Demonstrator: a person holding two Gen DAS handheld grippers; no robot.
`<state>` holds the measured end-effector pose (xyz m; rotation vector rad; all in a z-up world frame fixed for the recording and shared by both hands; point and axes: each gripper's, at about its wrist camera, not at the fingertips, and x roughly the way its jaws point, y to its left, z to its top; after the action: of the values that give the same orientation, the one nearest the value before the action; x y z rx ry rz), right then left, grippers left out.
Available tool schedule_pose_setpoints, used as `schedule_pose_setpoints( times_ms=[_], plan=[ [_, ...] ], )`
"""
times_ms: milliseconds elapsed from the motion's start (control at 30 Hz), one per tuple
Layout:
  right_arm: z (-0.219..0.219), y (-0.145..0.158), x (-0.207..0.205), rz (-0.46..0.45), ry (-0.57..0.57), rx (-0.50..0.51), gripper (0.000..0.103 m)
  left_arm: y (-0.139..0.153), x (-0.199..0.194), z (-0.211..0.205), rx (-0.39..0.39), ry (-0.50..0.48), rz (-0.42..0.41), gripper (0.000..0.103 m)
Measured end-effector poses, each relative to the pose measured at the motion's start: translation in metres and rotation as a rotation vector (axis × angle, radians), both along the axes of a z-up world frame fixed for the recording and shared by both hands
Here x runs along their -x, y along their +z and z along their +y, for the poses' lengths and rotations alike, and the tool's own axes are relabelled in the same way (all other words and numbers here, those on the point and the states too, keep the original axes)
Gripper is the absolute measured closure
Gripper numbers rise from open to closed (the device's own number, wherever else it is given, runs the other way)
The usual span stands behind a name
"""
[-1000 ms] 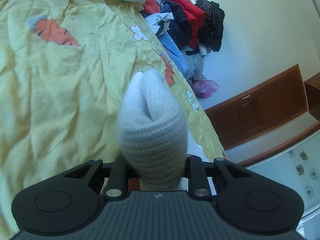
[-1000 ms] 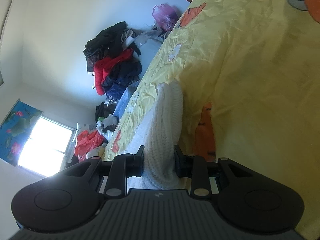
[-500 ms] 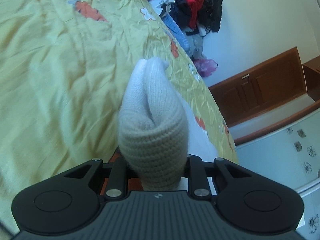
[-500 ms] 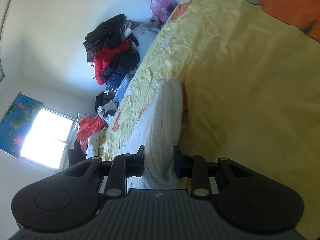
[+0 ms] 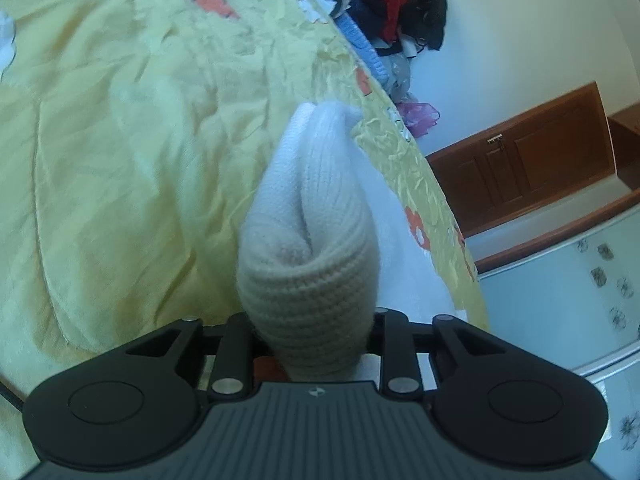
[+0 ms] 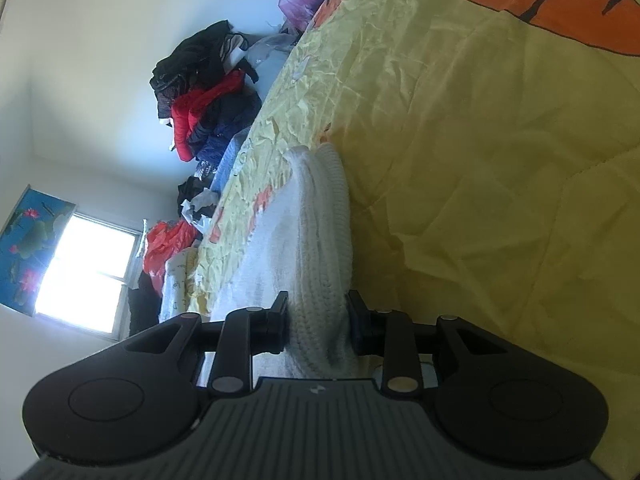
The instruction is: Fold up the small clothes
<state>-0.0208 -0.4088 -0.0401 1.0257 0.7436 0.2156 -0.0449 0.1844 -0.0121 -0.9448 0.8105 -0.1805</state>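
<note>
A small white knitted garment [image 5: 312, 240] is bunched between the jaws of my left gripper [image 5: 314, 336], which is shut on it; the knit hides the fingertips. More of it drapes down to the right [image 5: 404, 264] over the yellow bed sheet [image 5: 132, 152]. In the right wrist view the same white knit [image 6: 320, 240] is pinched between the two black pads of my right gripper [image 6: 318, 320], shut on a folded edge. The knit hangs just above the yellow sheet [image 6: 480, 160].
A pile of dark, red and blue clothes [image 5: 392, 0] lies at the bed's far end by the wall; it also shows in the right wrist view [image 6: 208, 92]. A wooden cabinet [image 5: 532, 160] stands beyond the bed edge. A bright window [image 6: 84, 272] is at left.
Both grippers have carried the white knit along over the sheet. The carrot print has slid away in the left view and come closer in the right view. Both grips are unchanged.
</note>
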Motion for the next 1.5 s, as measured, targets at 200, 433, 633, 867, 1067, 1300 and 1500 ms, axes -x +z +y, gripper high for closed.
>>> schedule_pose_setpoints(
  times_ms=[200,433,633,867,1067,1300,1500],
  plan=[
    [-0.013,0.004,0.002,-0.015,-0.038,0.033,0.059,0.003,0.006,0.008,0.005,0.021,0.016,0.051],
    [-0.002,0.004,-0.012,-0.003,0.038,0.099,0.058,0.016,0.005,0.007,-0.122,0.070,0.000,0.051],
    [0.026,0.029,-0.024,-0.059,0.142,0.333,0.073,0.016,0.012,0.004,-0.210,0.104,-0.008,0.069],
    [0.025,0.029,-0.019,-0.077,0.141,0.489,0.068,0.013,0.019,0.005,-0.207,0.102,-0.023,0.067],
    [0.001,0.063,-0.027,-0.165,0.088,0.492,0.040,0.063,0.043,0.017,-0.405,0.074,-0.103,0.025],
    [0.022,0.078,-0.121,-0.185,0.245,0.598,0.039,0.112,-0.018,-0.011,-0.753,0.030,-0.277,0.019],
    [0.060,0.052,-0.198,-0.073,0.386,0.752,0.039,0.090,-0.127,-0.056,-0.801,-0.145,-0.177,0.019]
  ],
)
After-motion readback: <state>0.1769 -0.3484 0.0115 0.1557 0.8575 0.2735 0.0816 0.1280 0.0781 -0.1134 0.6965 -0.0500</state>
